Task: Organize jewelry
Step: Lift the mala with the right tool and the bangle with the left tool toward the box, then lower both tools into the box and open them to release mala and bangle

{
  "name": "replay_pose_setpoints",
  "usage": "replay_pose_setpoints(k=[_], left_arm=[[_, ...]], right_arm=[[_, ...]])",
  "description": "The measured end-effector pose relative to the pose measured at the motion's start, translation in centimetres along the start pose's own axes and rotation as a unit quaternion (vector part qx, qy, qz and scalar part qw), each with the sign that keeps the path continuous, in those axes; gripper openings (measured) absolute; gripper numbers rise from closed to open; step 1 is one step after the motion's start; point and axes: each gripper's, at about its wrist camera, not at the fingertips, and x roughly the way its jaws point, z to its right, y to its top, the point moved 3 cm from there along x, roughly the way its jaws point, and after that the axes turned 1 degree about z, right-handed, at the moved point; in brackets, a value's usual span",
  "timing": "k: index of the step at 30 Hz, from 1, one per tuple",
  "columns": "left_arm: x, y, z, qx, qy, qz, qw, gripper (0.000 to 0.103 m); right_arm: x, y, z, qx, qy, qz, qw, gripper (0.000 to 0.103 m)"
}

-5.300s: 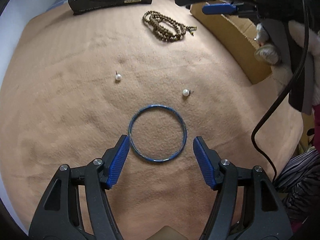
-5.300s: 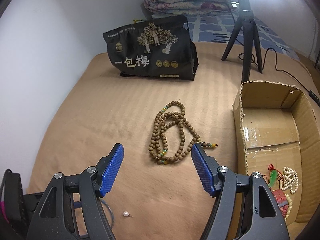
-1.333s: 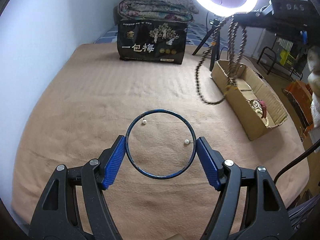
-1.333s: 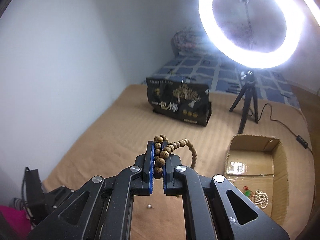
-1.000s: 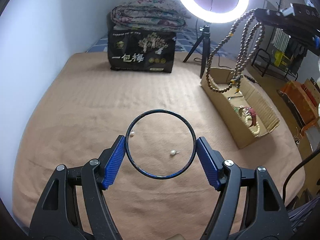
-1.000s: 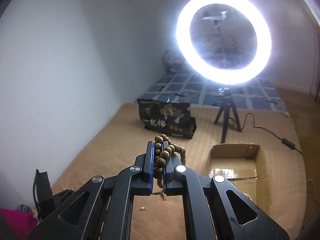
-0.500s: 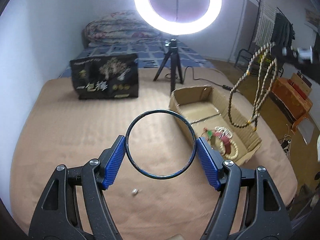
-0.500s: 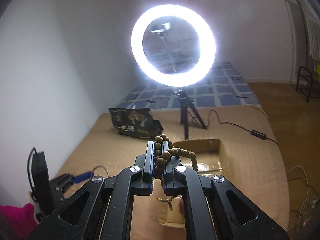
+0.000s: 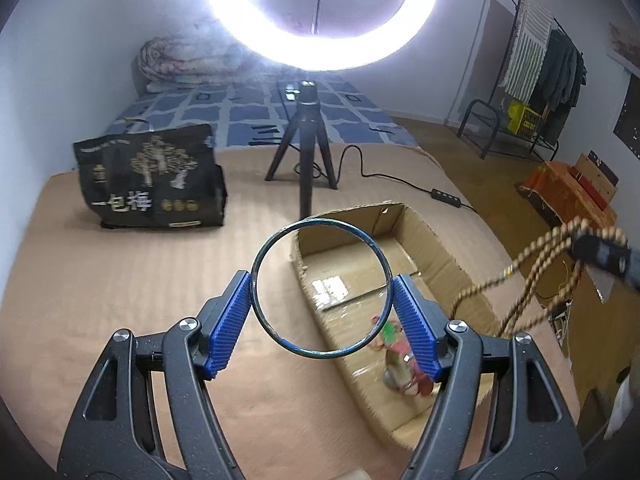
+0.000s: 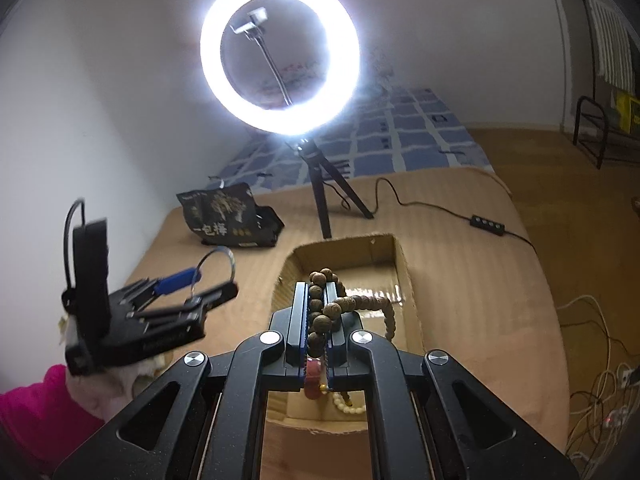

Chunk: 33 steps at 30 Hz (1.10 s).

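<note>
My left gripper [image 9: 321,314] is shut on a thin blue bangle [image 9: 320,220], held in the air just left of an open cardboard box [image 9: 444,246]. My right gripper [image 10: 317,308] is shut on a brown wooden bead necklace [image 10: 360,302], held above the box [image 10: 408,280]; its loops hang blurred at the right of the left wrist view [image 9: 532,256]. In the box lie a red and green piece [image 9: 394,334] and a pale bead strand [image 10: 348,405]. The left gripper with the bangle [image 10: 214,266] shows at the left of the right wrist view.
A black snack bag [image 9: 150,178] stands at the back left of the tan blanket [image 9: 120,280]. A ring light on a tripod [image 9: 306,156] stands behind the box, its cable [image 9: 400,178] trailing right. A clothes rack [image 9: 532,92] is far right.
Both grippers have swung right and come over the cardboard box, the left with the bangle, the right with the bead necklace. The two pearl earrings have left the view.
</note>
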Motion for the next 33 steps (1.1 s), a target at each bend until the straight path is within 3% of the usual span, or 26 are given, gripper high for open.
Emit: replay_pose_setpoints(k=[15, 33], left_arm=[[6.2, 1.3, 2.3, -0.018, -0.001, -0.046, 0.9988, 0.073], [6.7, 1.5, 2.5, -0.015, 0.002, -0.059, 0.9981, 0.074]], right_arm=[[3.6, -2.7, 1.8, 0.023, -0.007, -0.057, 0.998, 0.005], [5.4, -3.8, 2.3, 0.034, -0.020, -0.091, 0.995, 0.009]])
